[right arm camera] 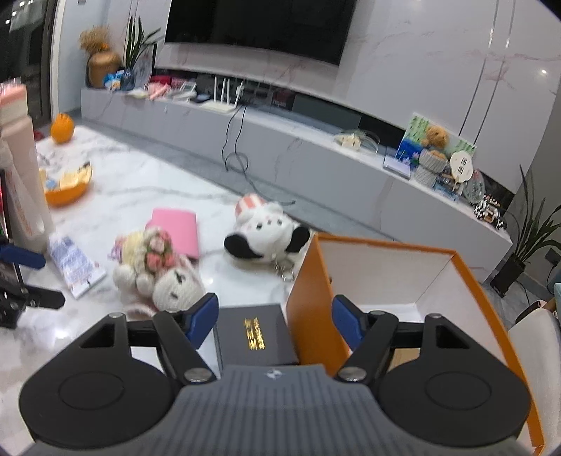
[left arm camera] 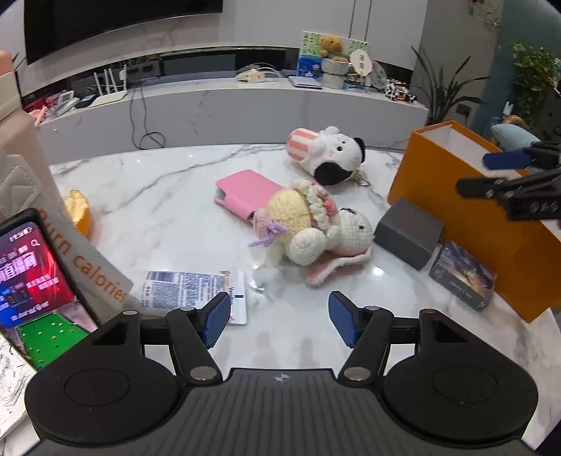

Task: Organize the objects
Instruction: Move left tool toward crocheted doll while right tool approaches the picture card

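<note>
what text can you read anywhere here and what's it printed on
"urn calories", first letter hidden: orange print on the white carton
Phone screen: Chinese characters, too blurred
White packet: print too small
Gold lettering on black box: blurred
Card box: title unreadable

Ahead of me a long low marble-fronted TV console (left arm camera: 224, 101) runs along the pale marble-veined wall (right arm camera: 420, 70), with a dark television (right arm camera: 259, 26) mounted just above it. At the console's right end stands a potted plant (left arm camera: 438, 91); at its left end, a gold vase (right arm camera: 101, 66) of dried stems. I'm working over a glossy white marble table (left arm camera: 147, 210) in front of the console.
</note>
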### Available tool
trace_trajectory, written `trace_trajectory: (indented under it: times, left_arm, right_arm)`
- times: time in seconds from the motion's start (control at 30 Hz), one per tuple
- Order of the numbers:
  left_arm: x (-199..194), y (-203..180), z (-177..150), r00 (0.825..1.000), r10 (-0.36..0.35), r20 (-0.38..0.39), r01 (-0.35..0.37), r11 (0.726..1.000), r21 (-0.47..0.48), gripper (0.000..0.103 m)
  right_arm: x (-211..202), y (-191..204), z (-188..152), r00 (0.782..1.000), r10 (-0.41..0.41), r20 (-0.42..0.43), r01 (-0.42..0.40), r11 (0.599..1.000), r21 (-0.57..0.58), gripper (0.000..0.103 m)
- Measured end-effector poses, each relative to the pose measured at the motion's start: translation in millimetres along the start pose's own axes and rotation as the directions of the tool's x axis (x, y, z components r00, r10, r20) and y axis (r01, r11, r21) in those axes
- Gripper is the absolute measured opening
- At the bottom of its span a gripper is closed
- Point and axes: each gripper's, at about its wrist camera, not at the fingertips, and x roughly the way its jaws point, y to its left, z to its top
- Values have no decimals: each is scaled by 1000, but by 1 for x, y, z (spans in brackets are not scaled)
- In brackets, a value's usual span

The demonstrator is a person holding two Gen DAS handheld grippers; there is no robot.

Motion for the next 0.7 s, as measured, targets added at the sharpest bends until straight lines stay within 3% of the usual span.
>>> trace_trajectory:
  times: [0.17, 0.47, 0.57, 0.7]
  left_arm:
    - [0, -1, -3, 999, -44, 20, 44, 999, -14, 81]
    - [23, 12, -16, 999, -22, -24, 22, 1000, 6, 81]
    - [32, 15, -13, 999, -4, -32, 4, 1000, 3, 81]
    - [35, 12, -4, 1000, -29, -9, 29, 1000, -8, 81]
  right_arm:
    - [9, 10, 1, 999, 28, -16, -28, 999, -18, 73]
    - [32, 40, 1, 991, 129, -46, -132, 989, -64, 74]
    - [42, 47, -2, 988, 127, -91, -136, 985, -103, 74]
    - [50, 43, -8, 970, 83, -228, -109, 988, -107, 76]
